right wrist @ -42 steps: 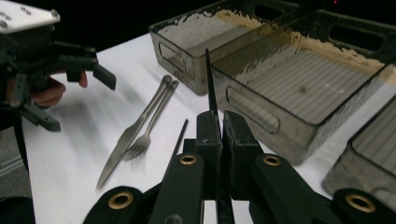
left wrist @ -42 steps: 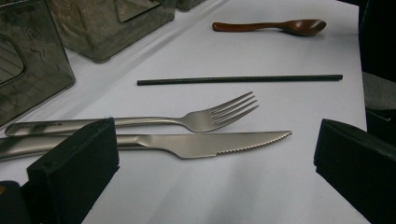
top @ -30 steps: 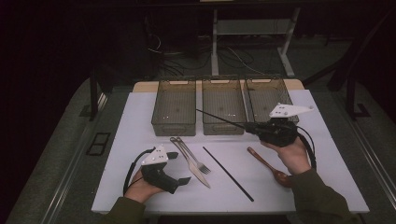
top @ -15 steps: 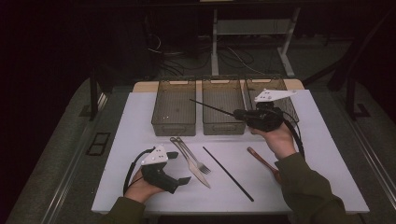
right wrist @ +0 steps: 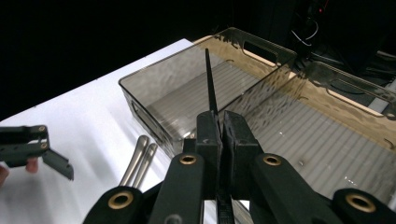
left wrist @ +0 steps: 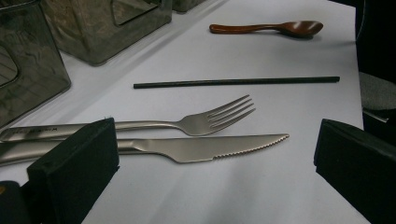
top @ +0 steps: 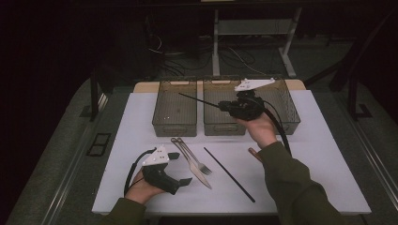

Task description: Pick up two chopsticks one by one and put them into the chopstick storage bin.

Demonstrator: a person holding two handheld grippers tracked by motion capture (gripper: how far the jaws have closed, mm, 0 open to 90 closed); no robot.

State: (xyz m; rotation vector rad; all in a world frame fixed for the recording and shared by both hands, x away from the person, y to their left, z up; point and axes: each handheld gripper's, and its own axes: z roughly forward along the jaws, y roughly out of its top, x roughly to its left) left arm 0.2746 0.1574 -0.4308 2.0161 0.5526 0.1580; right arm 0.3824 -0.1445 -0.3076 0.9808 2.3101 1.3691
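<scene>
Fingers (right wrist: pixel 208 135) of the right gripper (top: pixel 224 107) are clamped tight on a thin black chopstick (right wrist: pixel 209 86), pinched near one end; the long free end sticks out toward the upper left of the high view, over the gap between the left bin (top: pixel 174 123) and the middle bin (top: pixel 224 127). In the right gripper view the tip hangs above the left bin's interior.

Handling, my read: very light, stiff, smooth and narrow. An end grip leaves a long lever, so any wrist roll swings the tip wide, and the stick could pivot between the pads. Probably not fragile. A hold nearer mid-length would be steadier, but the end grip suits dropping it lengthwise into a bin.

Left gripper (top: pixel 184 181) rests low at lower left of the high view, fingers (left wrist: pixel 74 163) spread wide with nothing between them. Just ahead of it lie a fork (left wrist: pixel 205 119) and a knife (left wrist: pixel 205 148) side by side, touching or nearly so. Second chopstick (left wrist: pixel 236 82) lies beyond them, apart; wooden spoon (left wrist: pixel 268 28) farther off, partly behind the person's right forearm in the high view.

Room: bin walls are upright with hard rims; the tip must clear the near rim and the wall between the bins. Third bin (top: pixel 287 108) sits behind the right hand. White table (top: pixel 324 168) is open at lower right. Cable off the right gripper trails down beside the wrist, clear of the cutlery.
</scene>
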